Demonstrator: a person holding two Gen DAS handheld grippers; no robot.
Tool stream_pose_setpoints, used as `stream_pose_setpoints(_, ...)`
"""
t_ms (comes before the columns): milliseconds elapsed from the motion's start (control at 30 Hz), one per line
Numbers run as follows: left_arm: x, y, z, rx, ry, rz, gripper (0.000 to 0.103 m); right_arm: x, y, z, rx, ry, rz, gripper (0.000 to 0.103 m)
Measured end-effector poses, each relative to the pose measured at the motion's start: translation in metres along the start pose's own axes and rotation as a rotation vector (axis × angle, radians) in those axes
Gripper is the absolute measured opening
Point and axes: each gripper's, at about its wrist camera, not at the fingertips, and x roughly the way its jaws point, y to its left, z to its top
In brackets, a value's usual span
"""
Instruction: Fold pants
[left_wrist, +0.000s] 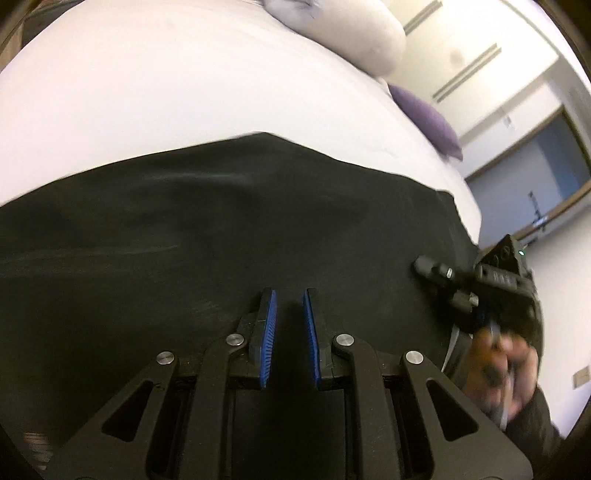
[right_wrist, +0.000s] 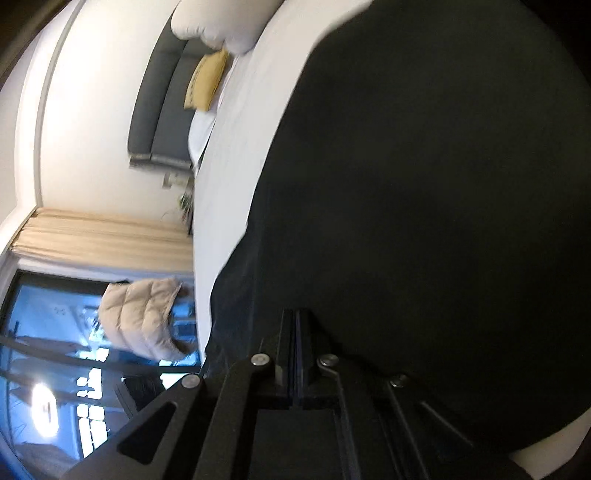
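Looking down along my left hand-held gripper (left_wrist: 290, 314), I am seeing the black, smooth-woven pants (left_wrist: 221, 229) lying spread on the white bed sheet (left_wrist: 166, 81), their far edge running as a long line across the view with bare white sheet stretching beyond it up to a plump white pillow (left_wrist: 354, 33) and a purple cushion (left_wrist: 428, 122). On the right the dark cloth is ending close to the mattress's edge, where the room is falling away to pale walls and a window.

My left hand-held gripper is hanging over the pants with its ribbed blue pads (left_wrist: 269, 332) standing a narrow gap apart; no cloth is showing between them, and I cannot tell whether the tips are touching the fabric. My right hand-held gripper (left_wrist: 424, 266) is lying at the right edge of the pants, my hand (left_wrist: 506, 369) blurred behind it. In its own view, the right hand-held gripper (right_wrist: 295, 314) is showing its two black fingers pressed flat together, fully closed, with the pants (right_wrist: 424, 184) filling the frame ahead; whether any cloth is pinched between them I cannot tell.

The fabric is looking matte, with soft shallow creases. Past the sheet (right_wrist: 236, 155) in that view, a yellow cushion (right_wrist: 207, 83), a grey padded headboard (right_wrist: 159, 110) and a quilted beige jacket (right_wrist: 144, 321) are showing.
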Motion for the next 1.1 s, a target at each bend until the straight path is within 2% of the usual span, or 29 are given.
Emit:
stream_pose_setpoints(33, -0.010, 0.014, -0.004, -0.028, -0.012, -0.038, 0.015, 0.001, 0.000, 0.012, -0.005, -0.011, -0.016, 0.000)
stream_pose_setpoints(133, -0.045, 0.050, -0.019, -0.071, -0.054, -0.010, 0.015, -0.008, -0.004, 0.029, 0.009, -0.017, -0.028, 0.000)
stream_pose_setpoints(300, -0.085, 0.097, -0.029, -0.106, -0.118, 0.010, 0.015, -0.009, 0.001, 0.021, -0.039, -0.042, -0.065, 0.000)
stream_pose_setpoints(433, -0.113, 0.122, -0.032, -0.093, -0.147, 0.022, 0.015, -0.012, 0.000, 0.024, -0.024, -0.039, -0.062, 0.000)
stream_pose_setpoints(567, -0.137, 0.150, -0.039, -0.110, -0.169, 0.086, 0.015, -0.014, -0.005, 0.026, -0.026, -0.039, -0.077, 0.000)
stream_pose_setpoints(600, -0.144, 0.161, -0.042, -0.133, -0.179, 0.070, 0.015, -0.016, -0.006, 0.026, -0.027, -0.045, -0.085, 0.000)
stream_pose_setpoints(700, -0.168, 0.185, -0.056, -0.151, -0.203, 0.106, 0.015, -0.031, -0.008, 0.029, -0.004, -0.097, -0.146, 0.000)
stream_pose_setpoints(733, -0.179, 0.190, -0.060, -0.158, -0.213, 0.150, 0.015, -0.038, -0.005, 0.028, -0.002, -0.110, -0.178, 0.000)
stream_pose_setpoints(767, -0.191, 0.196, -0.061, -0.169, -0.220, 0.169, 0.015, -0.042, -0.002, 0.027, -0.009, -0.114, -0.198, 0.006)
stream_pose_setpoints(833, -0.209, 0.188, -0.057, -0.158, -0.250, 0.212, 0.015, -0.042, 0.014, 0.019, -0.050, -0.090, -0.186, 0.009)
stream_pose_setpoints(900, -0.203, 0.158, -0.044, -0.102, -0.256, 0.192, 0.015, -0.025, 0.032, 0.000, -0.076, -0.019, -0.096, 0.009)
stream_pose_setpoints(1000, -0.173, 0.126, -0.021, -0.046, -0.194, 0.164, 0.015, 0.018, 0.055, -0.029, -0.151, 0.119, -0.021, 0.009)
stream_pose_setpoints(1100, -0.130, 0.109, -0.005, -0.037, -0.103, 0.142, 0.015, 0.062, 0.055, -0.049, -0.108, 0.221, 0.049, 0.009)
